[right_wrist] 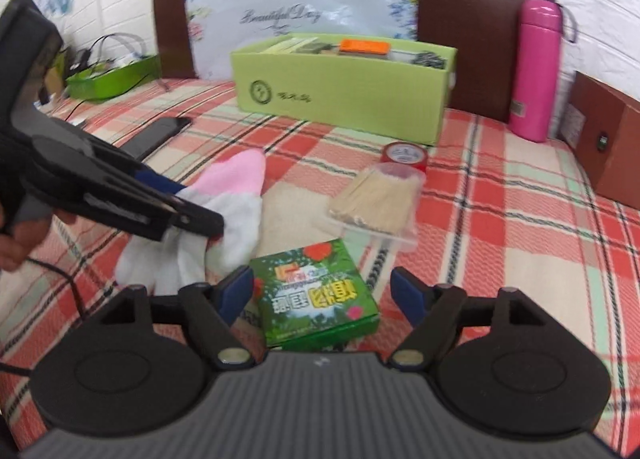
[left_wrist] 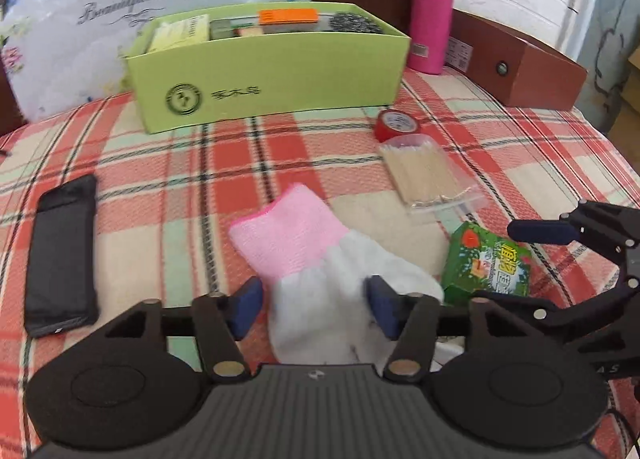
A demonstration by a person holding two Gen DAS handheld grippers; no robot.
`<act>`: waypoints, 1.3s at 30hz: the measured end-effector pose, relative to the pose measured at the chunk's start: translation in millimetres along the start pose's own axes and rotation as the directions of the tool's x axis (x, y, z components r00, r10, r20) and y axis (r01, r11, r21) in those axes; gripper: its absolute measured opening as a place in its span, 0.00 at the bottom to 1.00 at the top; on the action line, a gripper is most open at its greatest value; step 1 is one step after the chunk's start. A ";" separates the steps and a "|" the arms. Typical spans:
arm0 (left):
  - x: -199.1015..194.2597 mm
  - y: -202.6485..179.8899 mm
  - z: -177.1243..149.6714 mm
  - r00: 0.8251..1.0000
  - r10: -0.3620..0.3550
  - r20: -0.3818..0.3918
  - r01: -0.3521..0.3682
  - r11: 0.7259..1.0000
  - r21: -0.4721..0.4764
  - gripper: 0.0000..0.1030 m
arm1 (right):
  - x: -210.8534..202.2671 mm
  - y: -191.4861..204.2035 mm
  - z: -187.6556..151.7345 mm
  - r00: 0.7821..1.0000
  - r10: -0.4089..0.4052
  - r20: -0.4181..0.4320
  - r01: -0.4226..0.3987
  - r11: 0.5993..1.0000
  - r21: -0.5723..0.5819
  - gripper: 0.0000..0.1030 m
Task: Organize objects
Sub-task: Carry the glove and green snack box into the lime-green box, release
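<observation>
Glove [left_wrist: 320, 259] btwn L gripper [left_wrist: 316, 305] fingers, spread | green box [right_wrist: 316, 295] btwn R gripper [right_wrist: 322, 293] fingers, spread, untouched

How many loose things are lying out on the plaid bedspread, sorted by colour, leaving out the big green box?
Pink: 2, the glove with its pink cuff, and the bottle
Red: 1, tape roll
Green: 1, small printed box
Black: 1, flat case
Tan: 1, bag of sticks
Total: 6

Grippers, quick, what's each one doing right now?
Left gripper: open, jaws astride the white and pink glove.
Right gripper: open, jaws astride the green box.
</observation>
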State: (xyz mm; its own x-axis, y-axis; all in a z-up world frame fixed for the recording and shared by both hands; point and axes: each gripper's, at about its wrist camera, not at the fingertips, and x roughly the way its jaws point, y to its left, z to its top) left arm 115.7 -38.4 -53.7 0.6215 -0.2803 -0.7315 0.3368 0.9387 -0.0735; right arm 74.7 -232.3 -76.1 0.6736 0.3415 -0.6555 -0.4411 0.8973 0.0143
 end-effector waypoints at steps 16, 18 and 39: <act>-17.7 30.6 35.8 0.981 -0.163 0.105 0.175 0.977 -0.119 0.10 | -11.5 -5.0 51.9 0.992 -0.010 0.126 0.006 0.999 0.032 0.62; -26.6 37.9 55.6 0.974 -0.164 0.154 0.183 0.976 -0.121 0.10 | -11.4 -9.7 72.4 0.986 -0.016 0.166 0.013 1.000 0.023 0.62; 51.9 85.0 230.0 0.963 0.004 0.270 0.031 0.991 -0.127 0.17 | 111.7 -73.4 187.5 0.915 -0.292 0.280 0.278 0.957 0.087 0.66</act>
State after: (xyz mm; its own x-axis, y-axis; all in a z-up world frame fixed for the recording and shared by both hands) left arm 339.3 -19.3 58.0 0.7908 -0.3202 -0.5217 0.2636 0.9473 -0.1820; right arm 293.5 -207.5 -8.8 0.9109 0.1290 -0.3920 -0.1828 0.9777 -0.1032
